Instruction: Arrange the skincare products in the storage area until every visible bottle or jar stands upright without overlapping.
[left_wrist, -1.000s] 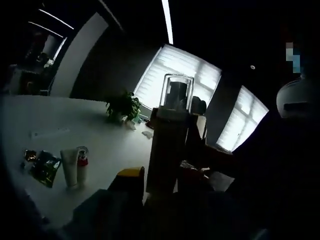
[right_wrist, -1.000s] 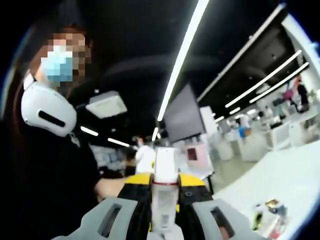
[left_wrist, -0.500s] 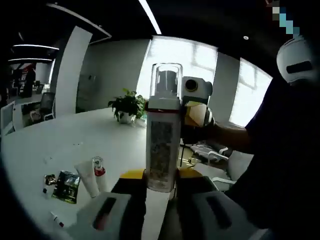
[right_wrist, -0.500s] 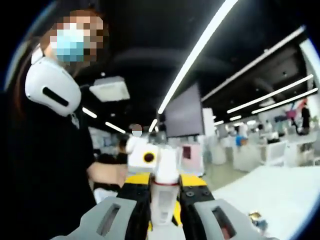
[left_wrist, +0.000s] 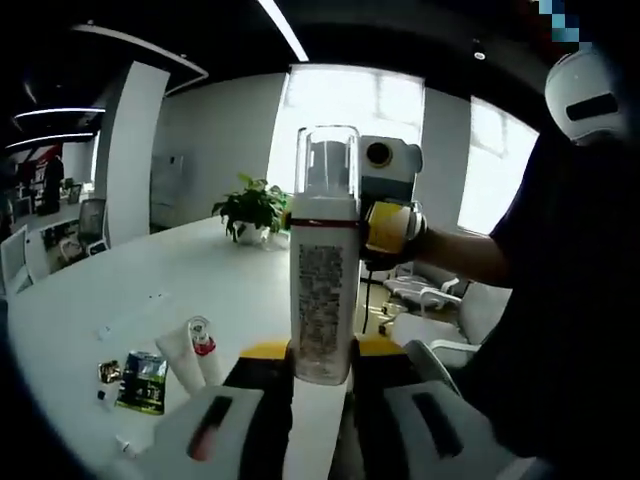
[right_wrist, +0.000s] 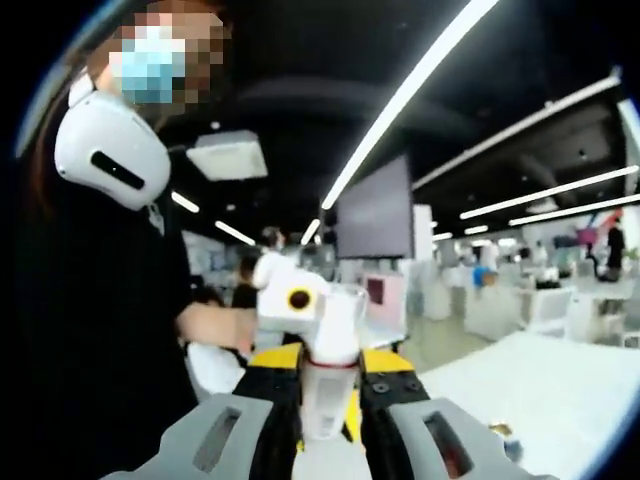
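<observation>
In the left gripper view, my left gripper (left_wrist: 320, 385) was closed on a white bottle (left_wrist: 323, 290) with a clear cap, held upright above the white table (left_wrist: 120, 290). Two tubes (left_wrist: 193, 352) and a dark sachet (left_wrist: 145, 380) lay on the table, near each other. In the right gripper view, my right gripper (right_wrist: 326, 400) was clamped on the same white bottle (right_wrist: 330, 375), with the left gripper (right_wrist: 290, 300) just behind it

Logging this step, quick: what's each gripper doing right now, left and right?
Left gripper: shut on the white bottle, held upright above the table.
Right gripper: shut on the same white bottle.
</observation>
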